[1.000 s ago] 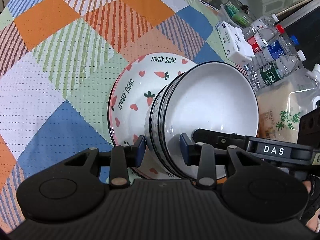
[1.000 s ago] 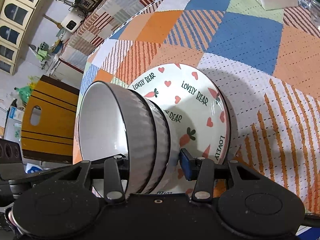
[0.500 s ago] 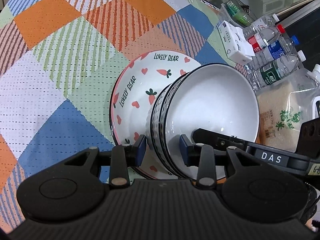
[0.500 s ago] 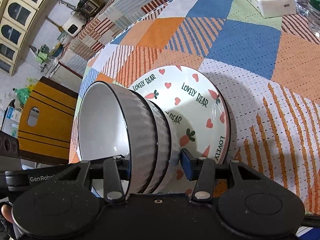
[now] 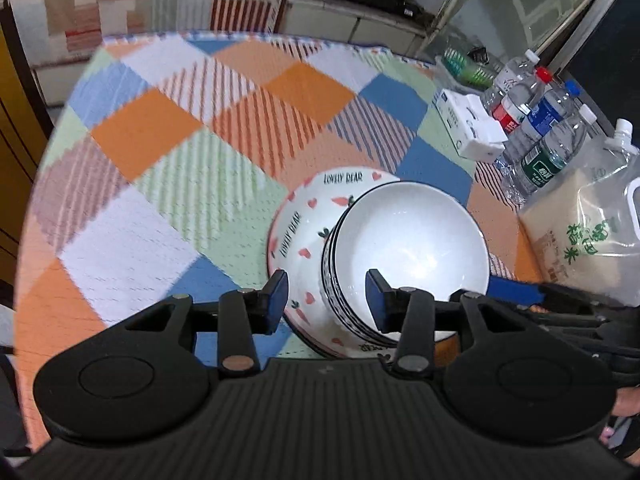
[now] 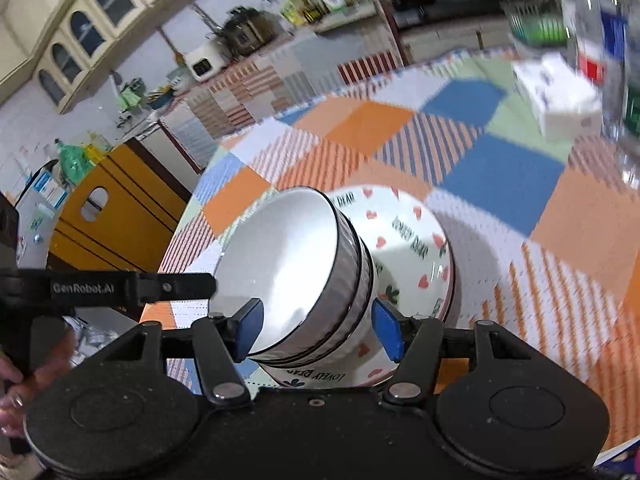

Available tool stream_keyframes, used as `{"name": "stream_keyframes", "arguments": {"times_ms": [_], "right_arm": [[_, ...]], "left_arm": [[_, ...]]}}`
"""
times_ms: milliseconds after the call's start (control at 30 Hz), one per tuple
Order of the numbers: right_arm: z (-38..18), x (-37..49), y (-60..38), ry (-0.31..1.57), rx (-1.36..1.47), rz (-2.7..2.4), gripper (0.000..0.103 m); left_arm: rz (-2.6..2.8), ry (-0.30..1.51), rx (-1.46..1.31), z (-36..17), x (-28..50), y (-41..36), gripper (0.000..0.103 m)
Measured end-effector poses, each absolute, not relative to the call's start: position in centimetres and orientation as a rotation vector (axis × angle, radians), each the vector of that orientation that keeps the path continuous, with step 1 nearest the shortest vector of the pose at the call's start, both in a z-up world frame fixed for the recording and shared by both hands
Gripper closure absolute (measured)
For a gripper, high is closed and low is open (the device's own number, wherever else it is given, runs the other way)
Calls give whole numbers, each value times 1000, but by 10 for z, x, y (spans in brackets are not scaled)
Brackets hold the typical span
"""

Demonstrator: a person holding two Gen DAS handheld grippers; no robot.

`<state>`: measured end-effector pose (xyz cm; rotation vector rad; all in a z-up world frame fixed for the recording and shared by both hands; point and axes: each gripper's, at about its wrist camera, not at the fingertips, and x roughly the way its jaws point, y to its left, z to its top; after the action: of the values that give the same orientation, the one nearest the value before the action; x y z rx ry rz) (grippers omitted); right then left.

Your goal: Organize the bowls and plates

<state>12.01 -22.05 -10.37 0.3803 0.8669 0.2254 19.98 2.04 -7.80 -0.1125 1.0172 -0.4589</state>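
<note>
A stack of white ribbed bowls with black rims (image 5: 408, 248) (image 6: 296, 276) stands in a white "Lovely Bear" plate (image 5: 304, 220) (image 6: 416, 248) with hearts and carrots, on the patchwork tablecloth. My left gripper (image 5: 328, 296) is open, its blue pads apart on either side of the stack's near rim, not touching. My right gripper (image 6: 316, 324) is open too, its pads clear of the bowls on the opposite side. Each gripper's arm shows in the other's view.
Several water bottles (image 5: 536, 136), a white tissue box (image 5: 468, 128) and a bag of rice (image 5: 588, 232) stand at the table's right. A yellow wooden chair (image 6: 108, 216) is beyond the table's left edge. The tablecloth (image 5: 168, 184) stretches left.
Both grippers have opened from the bowl stack's rim and pulled up and back. The bowls now sit level in the plate instead of tilted.
</note>
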Motion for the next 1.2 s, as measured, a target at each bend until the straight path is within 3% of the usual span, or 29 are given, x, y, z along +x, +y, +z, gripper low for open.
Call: {"name": "stream_keyframes", "arguments": {"times_ms": [300, 567, 767, 1100, 1200], "right_arm": [[-61, 87, -217, 690, 245, 213, 36], [-26, 51, -209, 562, 142, 230, 30], [-7, 31, -208, 553, 111, 216, 30], [4, -5, -207, 531, 74, 155, 29], [4, -12, -203, 533, 33, 126, 18]], "left_arm": [[-402, 893, -58, -30, 154, 33, 53], [-291, 781, -29, 4, 105, 32, 46], [-190, 720, 22, 19, 84, 24, 44], [-134, 702, 46, 23, 45, 26, 29], [-115, 713, 58, 18, 38, 29, 25]]}}
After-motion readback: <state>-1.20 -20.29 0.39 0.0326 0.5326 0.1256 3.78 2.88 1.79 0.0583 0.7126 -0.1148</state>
